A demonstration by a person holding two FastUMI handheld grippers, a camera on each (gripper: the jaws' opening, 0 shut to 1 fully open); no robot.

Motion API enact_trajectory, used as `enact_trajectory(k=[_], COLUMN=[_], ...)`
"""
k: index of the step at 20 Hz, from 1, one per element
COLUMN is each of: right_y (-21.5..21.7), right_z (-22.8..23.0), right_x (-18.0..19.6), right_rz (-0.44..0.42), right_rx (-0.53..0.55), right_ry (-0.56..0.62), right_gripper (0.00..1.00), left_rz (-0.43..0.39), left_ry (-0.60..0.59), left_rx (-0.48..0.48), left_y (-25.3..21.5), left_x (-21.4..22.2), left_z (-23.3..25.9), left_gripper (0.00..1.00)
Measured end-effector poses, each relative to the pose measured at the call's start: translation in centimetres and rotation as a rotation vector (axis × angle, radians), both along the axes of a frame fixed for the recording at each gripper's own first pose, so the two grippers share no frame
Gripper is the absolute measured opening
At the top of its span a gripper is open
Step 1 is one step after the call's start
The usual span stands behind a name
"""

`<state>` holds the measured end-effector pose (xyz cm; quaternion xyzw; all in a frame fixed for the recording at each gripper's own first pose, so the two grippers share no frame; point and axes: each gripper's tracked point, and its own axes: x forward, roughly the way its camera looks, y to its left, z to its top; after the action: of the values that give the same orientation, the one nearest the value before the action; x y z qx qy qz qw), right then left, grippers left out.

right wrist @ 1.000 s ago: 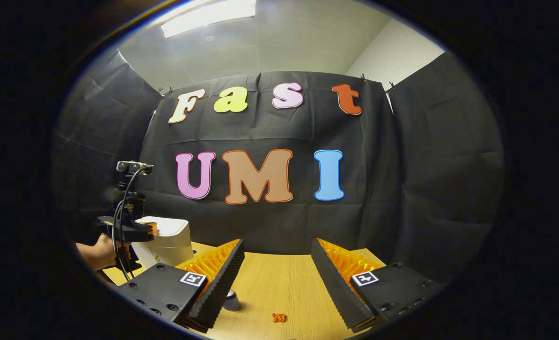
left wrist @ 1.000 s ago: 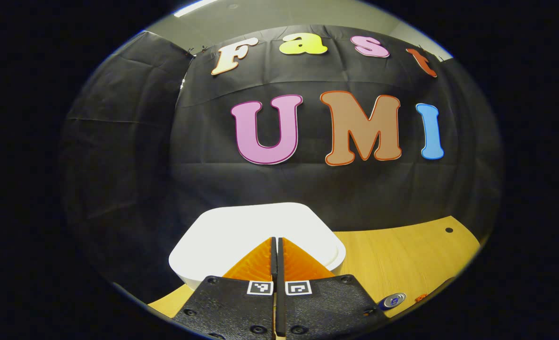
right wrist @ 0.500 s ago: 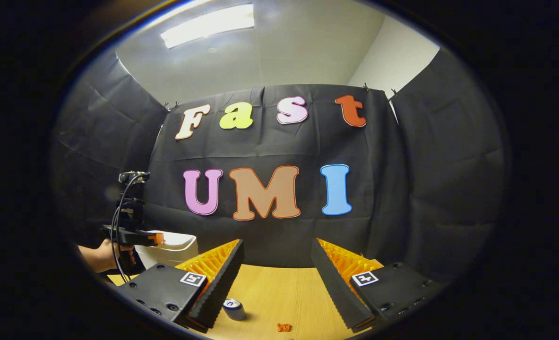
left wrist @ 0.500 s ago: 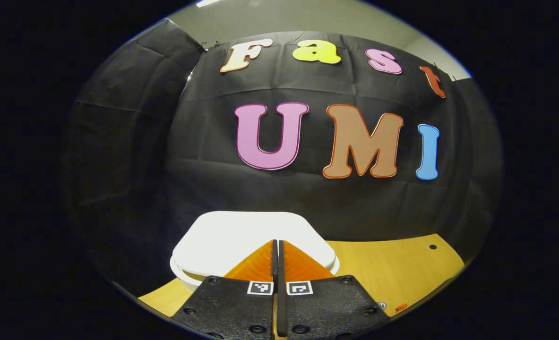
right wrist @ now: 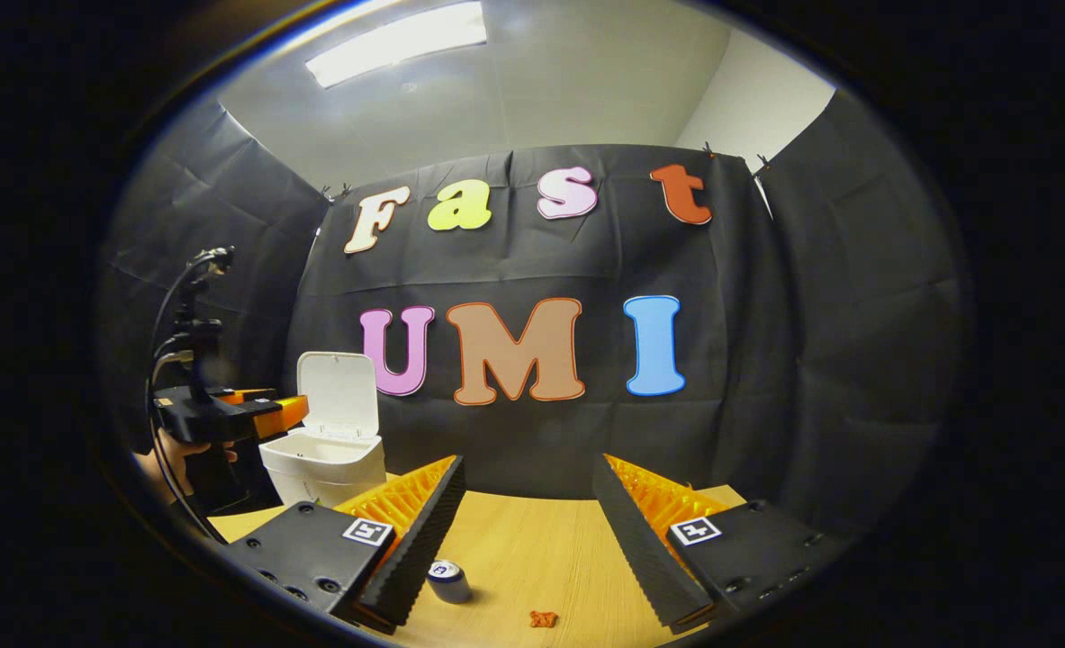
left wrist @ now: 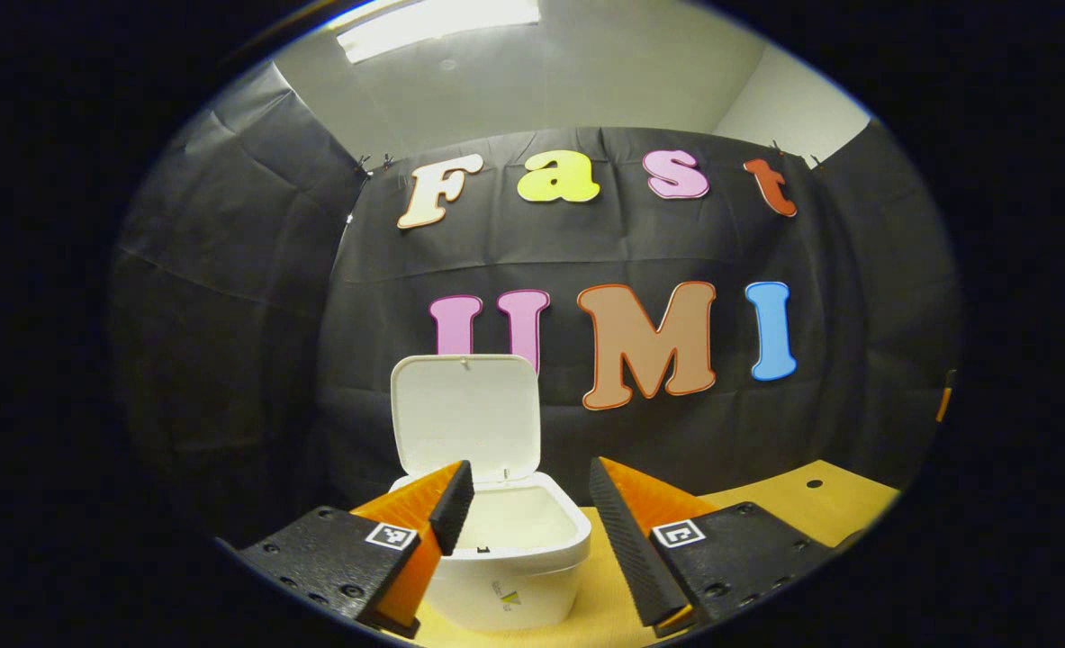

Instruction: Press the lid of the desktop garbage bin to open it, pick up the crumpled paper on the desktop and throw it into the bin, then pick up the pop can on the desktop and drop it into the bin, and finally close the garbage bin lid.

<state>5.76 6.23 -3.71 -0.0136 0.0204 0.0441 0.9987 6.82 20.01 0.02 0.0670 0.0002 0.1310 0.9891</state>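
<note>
The white desktop bin (left wrist: 514, 562) stands on the wooden table with its lid (left wrist: 463, 425) swung upright. My left gripper (left wrist: 527, 504) hangs open just in front of and above the bin's mouth, with nothing between its fingers. In the right gripper view the bin (right wrist: 325, 463) stands at the left, and the left gripper (right wrist: 262, 409) is held by a hand beside it. My right gripper (right wrist: 527, 531) is open above the table. Below it stand the pop can (right wrist: 448, 580) and a small orange crumpled paper (right wrist: 544, 618).
The wooden table (right wrist: 532, 549) runs back to the black cloth wall. A small dark hole (left wrist: 814, 483) marks the tabletop at the right in the left gripper view. Cables (right wrist: 167, 351) hang from the left gripper.
The bin lid has sprung from closed to upright. My left gripper has lifted back off the lid and gone from shut to open. The right gripper has barely moved.
</note>
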Motion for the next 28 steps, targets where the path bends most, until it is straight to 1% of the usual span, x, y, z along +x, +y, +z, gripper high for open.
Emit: enact_trajectory(k=[1,3,4,5,6,7,8,9,10,13,14,15,19,20,21,22,25,27,28], right_y=[-0.1,-0.3,-0.4,-0.6,-0.8,-1.2,-1.4,-1.6,-1.7,-1.8,-1.8,-1.8,-2.5,-2.6,-2.4,-2.3,-2.3,-2.6,-2.6], right_z=[-0.4,-1.7,-2.5,-3.6,-4.6,-5.8,-7.0,-8.3,-9.4,-13.4,-14.7,-16.2,-22.9,-24.5,-25.7,-27.0,-29.8,-31.5,-32.0], right_x=[0.3,0.7,1.0,1.3,1.6,2.0,2.2,2.5,2.6,3.1,3.2,3.4,3.7,3.8,3.9,3.9,4.8,4.5,4.4], right_rz=[0.004,0.011,0.014,0.014,0.012,0.006,0.003,0.002,0.003,0.009,0.013,0.015,0.003,0.001,0.008,0.013,0.012,0.004,0.005], right_rx=[0.005,0.012,0.012,0.01,0.002,-0.015,-0.031,-0.04,-0.046,-0.062,-0.066,-0.074,-0.133,-0.151,-0.161,-0.171,-0.199,-0.215,-0.219], right_ry=[0.01,0.037,0.054,0.074,0.095,0.119,0.145,0.17,0.196,0.28,0.311,0.344,0.498,0.531,0.568,0.601,0.666,0.694,0.706], right_gripper=[0.95,0.95,0.96,0.96,0.96,0.96,0.96,0.96,0.96,0.96,0.96,0.96,0.96,0.96,0.95,0.97,0.96,0.96,0.96], left_rz=[-0.007,-0.025,-0.029,-0.037,-0.039,-0.039,-0.039,-0.035,-0.034,-0.029,-0.027,-0.022,-0.013,-0.011,-0.01,-0.006,0.009,0.02,0.028], left_ry=[-0.007,-0.013,-0.013,-0.014,-0.009,-0.004,-0.001,0.001,0.004,0.039,0.048,0.055,0.071,0.078,0.084,0.091,0.114,0.125,0.129], left_rx=[-0.002,-0.007,-0.009,-0.01,-0.017,-0.023,-0.027,-0.032,-0.035,-0.05,-0.051,-0.049,-0.034,-0.027,-0.021,-0.012,0.004,0.006,0.007], left_y=[-0.7,-2.3,-3.0,-3.7,-4.3,-4.8,-5.2,-5.5,-5.8,-6.3,-6.4,-6.4,-6.6,-6.6,-6.6,-6.5,-6.1,-5.7,-5.5], left_x=[-0.7,-2.1,-2.8,-3.4,-4.1,-4.7,-5.3,-5.8,-6.2,-7.3,-7.7,-8.1,-9.2,-9.6,-9.8,-10.0,-10.7,-11.1,-11.4], left_z=[0.2,0.2,0.2,0.1,-0.1,-0.3,-0.5,-0.6,-0.9,-2.0,-2.3,-2.5,-2.6,-2.7,-2.7,-2.8,-2.9,-3.0,-3.1], left_gripper=[0.91,0.9,0.94,0.9,0.94,0.9,0.9,0.94,0.9,0.91,0.91,0.94,0.94,0.91,0.91,0.91,0.91,0.91,0.94])
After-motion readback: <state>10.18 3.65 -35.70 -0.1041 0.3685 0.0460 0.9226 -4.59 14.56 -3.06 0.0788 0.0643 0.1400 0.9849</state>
